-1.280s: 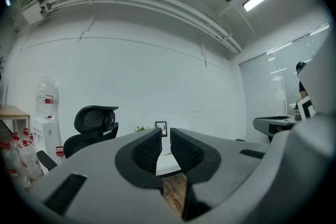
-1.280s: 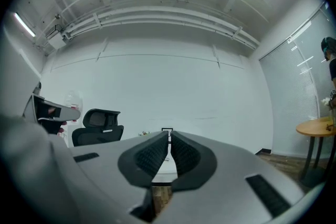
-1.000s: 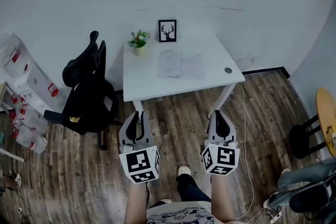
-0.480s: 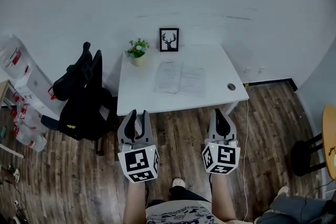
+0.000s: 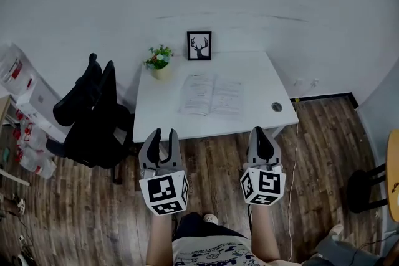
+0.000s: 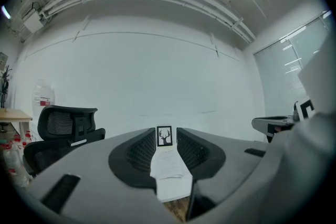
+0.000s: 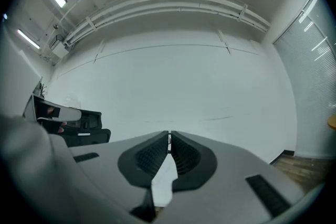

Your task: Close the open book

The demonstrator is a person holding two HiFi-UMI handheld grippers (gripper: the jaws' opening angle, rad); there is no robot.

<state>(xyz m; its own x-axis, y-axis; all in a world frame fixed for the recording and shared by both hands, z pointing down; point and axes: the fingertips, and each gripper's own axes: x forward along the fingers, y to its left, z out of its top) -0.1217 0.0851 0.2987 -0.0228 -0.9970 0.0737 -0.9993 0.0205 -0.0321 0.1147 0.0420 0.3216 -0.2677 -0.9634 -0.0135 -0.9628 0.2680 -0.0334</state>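
Left claw (image 5: 163, 134): ribbed dark pads set in smooth grey shells; its jaws stand apart, have just been opening, and grip nothing. Right claw (image 5: 260, 132): same build, jaws together at the tips, empty. Ahead of both claws and well apart from them, the open book (image 5: 212, 95) lies flat on a smooth white rectangular table (image 5: 255, 71), two pale printed pages spread either side of a centre fold. Beyond it a black-framed deer picture (image 5: 199, 45) stands upright. Wood-plank floor (image 5: 212, 159) lies beneath the claws.
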